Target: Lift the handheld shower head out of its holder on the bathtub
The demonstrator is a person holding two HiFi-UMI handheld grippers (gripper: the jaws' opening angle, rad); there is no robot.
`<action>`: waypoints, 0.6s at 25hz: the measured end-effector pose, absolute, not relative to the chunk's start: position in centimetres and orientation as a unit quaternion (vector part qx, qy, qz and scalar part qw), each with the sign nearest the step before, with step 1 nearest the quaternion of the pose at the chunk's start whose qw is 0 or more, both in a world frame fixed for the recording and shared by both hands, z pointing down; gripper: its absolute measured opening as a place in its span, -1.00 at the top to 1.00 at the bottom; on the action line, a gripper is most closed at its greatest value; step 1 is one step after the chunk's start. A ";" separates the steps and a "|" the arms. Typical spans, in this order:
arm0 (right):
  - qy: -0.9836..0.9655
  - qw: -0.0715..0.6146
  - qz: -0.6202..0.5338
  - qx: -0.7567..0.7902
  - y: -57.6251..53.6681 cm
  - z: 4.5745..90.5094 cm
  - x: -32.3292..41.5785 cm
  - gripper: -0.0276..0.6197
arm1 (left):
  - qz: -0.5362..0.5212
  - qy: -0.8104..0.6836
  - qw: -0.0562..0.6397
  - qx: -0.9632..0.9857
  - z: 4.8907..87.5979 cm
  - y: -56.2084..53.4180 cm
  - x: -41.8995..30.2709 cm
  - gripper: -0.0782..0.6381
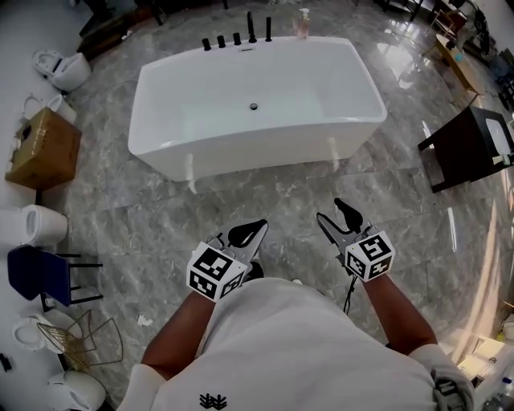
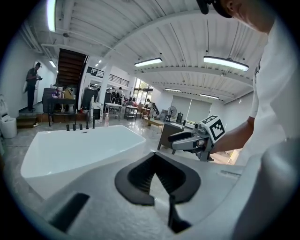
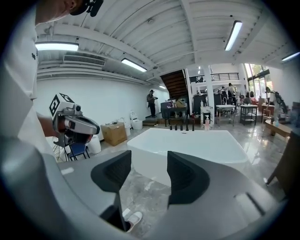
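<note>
A person is standing on a marbled floor facing a white bathtub [image 1: 241, 152], holding 2 handheld grippers out in front, both well short of the tub. The left gripper [image 1: 257, 227] is showing its dark pads meeting at the tips with nothing between them, while the right gripper [image 1: 329, 210] is holding its jaws spread wide and empty. The row of black fittings [image 1: 235, 38] is standing on the tub's far rim, and the slim upright at its right end is probably the handheld shower head [image 1: 268, 30], sitting in its holder just beside a pink soap bottle [image 1: 303, 22]. The step in hand appears to be the approach. Doing it well likely means walking round to the far rim instead of reaching across the basin, bringing the open right jaws in from the side onto the handle, closing firmly, then lifting straight up along the holder's line so the hose follows freely. No brand or label is reading clearly: only the black-and-white square markers on the grippers' cubes and a small dark emblem [image 1: 213, 400] on the white shirt are showing.
</note>
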State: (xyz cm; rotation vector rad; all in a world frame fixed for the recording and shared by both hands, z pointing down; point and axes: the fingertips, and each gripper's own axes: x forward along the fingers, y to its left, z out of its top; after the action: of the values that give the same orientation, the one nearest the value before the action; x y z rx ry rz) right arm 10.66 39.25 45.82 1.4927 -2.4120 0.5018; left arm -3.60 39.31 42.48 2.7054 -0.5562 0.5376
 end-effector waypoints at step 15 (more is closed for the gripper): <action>-0.825 0.164 0.162 0.515 26.6 44.7 2.0 0.15 | 0.177 -0.168 0.165 0.956 43.2 26.8 -11.4 0.76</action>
State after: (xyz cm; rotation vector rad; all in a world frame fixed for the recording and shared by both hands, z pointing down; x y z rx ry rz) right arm 1.97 26.62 44.72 1.4691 -2.3530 0.4615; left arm -11.44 26.83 43.23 2.7226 -0.4786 0.5047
